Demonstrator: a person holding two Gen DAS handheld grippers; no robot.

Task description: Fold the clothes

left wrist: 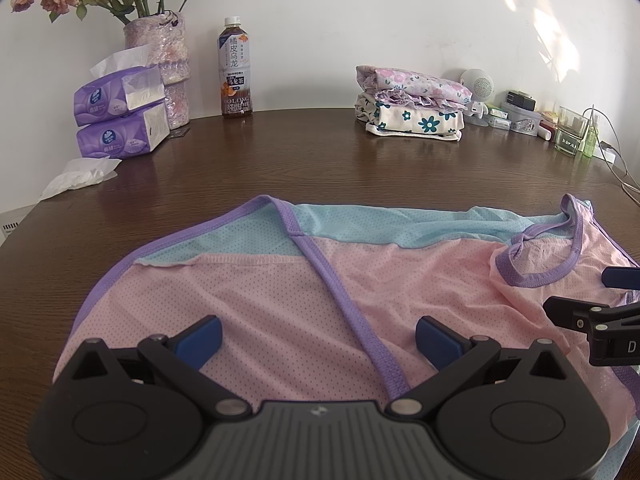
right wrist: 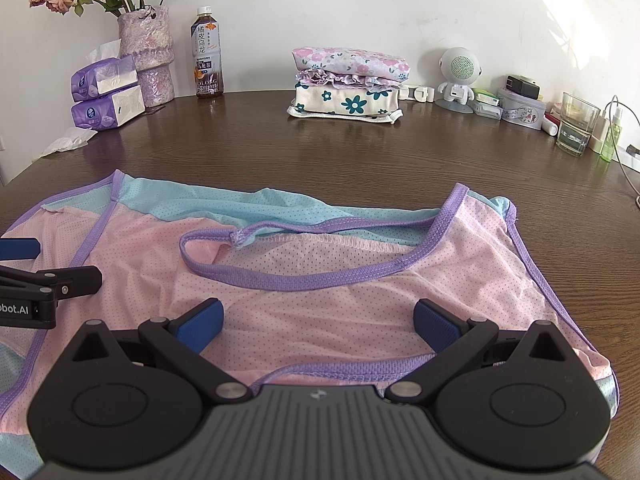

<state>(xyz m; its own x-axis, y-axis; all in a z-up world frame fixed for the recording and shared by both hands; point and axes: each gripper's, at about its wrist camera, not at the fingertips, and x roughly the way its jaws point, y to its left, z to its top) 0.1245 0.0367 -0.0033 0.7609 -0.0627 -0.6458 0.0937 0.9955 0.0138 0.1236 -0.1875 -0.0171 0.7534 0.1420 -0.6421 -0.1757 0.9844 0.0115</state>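
A pink and light-blue mesh top with purple trim lies spread on the brown table, its neckline toward the right. My left gripper hovers open over the left half, a purple trimmed edge running between its blue pads. My right gripper is open above the top's near hem, just below the neckline. Each gripper shows at the other view's edge: the right gripper at the right, the left gripper at the left. Nothing is held.
At the back stand a stack of folded floral clothes, a tea bottle, a vase of dried roses, purple tissue packs and a crumpled tissue. Small items, a speaker figure, a glass and cables crowd the back right.
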